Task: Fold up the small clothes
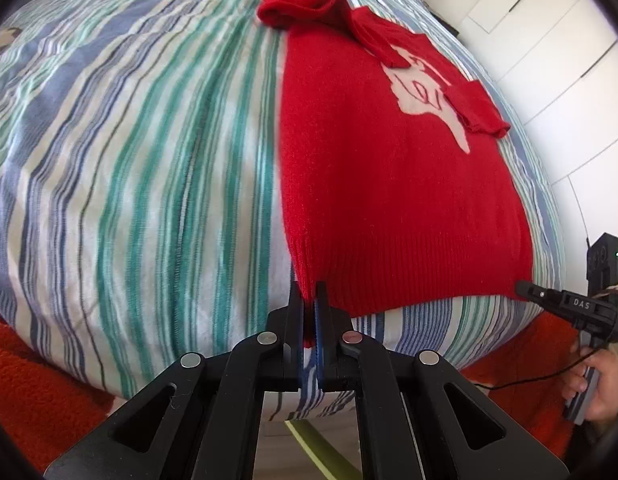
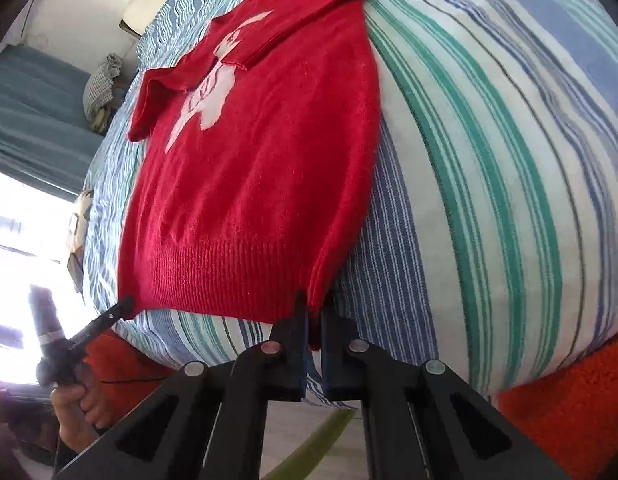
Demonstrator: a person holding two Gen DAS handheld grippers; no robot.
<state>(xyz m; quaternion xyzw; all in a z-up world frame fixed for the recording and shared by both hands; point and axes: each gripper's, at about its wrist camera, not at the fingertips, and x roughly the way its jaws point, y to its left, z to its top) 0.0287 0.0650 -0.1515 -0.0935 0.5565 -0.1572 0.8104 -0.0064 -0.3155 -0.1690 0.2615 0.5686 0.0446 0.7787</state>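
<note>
A small red sweater (image 1: 389, 184) with a pale figure on its chest lies flat on the striped bed, both sleeves folded in across the front. My left gripper (image 1: 309, 292) is shut on one corner of the ribbed hem, red knit pinched between its pads. At the opposite hem corner, my right gripper (image 2: 315, 302) is shut on the sweater (image 2: 261, 184) too. Each view shows the other gripper at the far hem corner: the right gripper (image 1: 523, 289) and the left gripper (image 2: 127, 303), each held by a hand (image 2: 81, 400).
The bed cover (image 1: 149, 160) has blue, green and white stripes and extends wide beside the sweater. An orange-red fuzzy cloth (image 1: 37, 380) lies below the bed's near edge. White cupboard doors (image 1: 549, 40) stand on one side, a teal curtain (image 2: 29, 120) and a bright window on the other.
</note>
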